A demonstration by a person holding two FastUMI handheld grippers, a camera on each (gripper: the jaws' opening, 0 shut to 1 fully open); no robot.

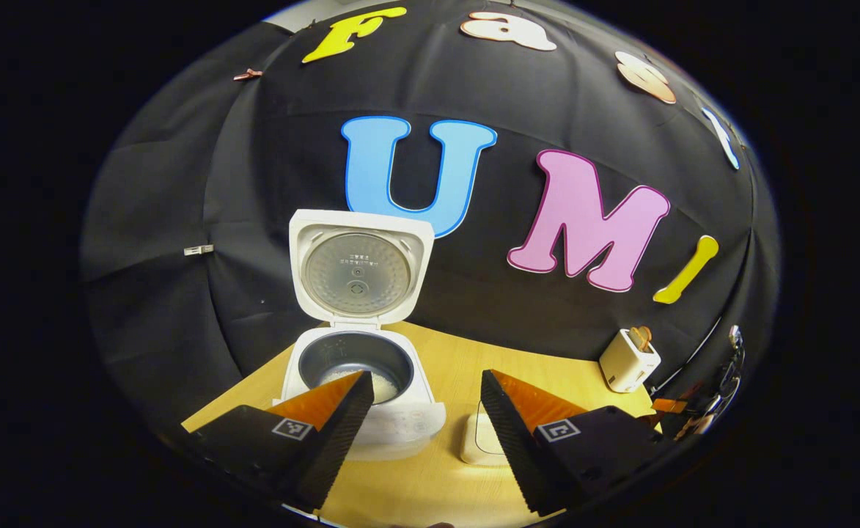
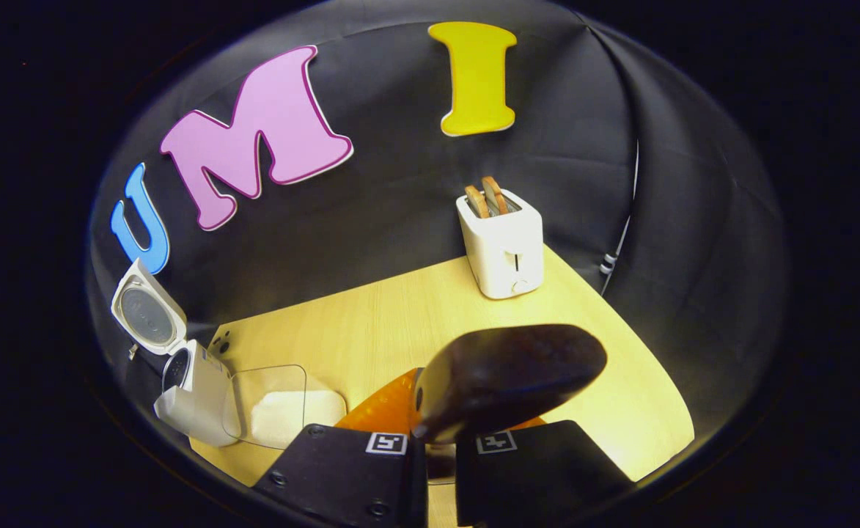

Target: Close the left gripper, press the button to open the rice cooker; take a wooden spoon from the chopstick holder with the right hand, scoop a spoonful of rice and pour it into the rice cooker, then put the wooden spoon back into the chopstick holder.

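The white rice cooker (image 1: 400,418) stands open, its lid (image 1: 360,275) upright and some white rice in the dark inner pot (image 1: 349,359). My left gripper (image 1: 426,392) hovers open just in front of it, nothing between its fingers. A shallow dish of rice (image 1: 479,440) lies on the table to the cooker's right. My right gripper (image 2: 437,440) is shut on the handle of a dark wooden spoon (image 2: 510,378), whose bowl sticks out above the table. I cannot tell whether it carries rice. In the right gripper view the open cooker (image 2: 195,396) and the clear rice dish (image 2: 283,411) lie far left.
A white toaster (image 2: 503,242) with two slices in it stands at the back of the light wooden table (image 2: 371,315), also seen as a toaster (image 1: 629,359) at the right. Black cloth walls close in the table on all sides. A cable (image 2: 620,235) hangs at the right wall.
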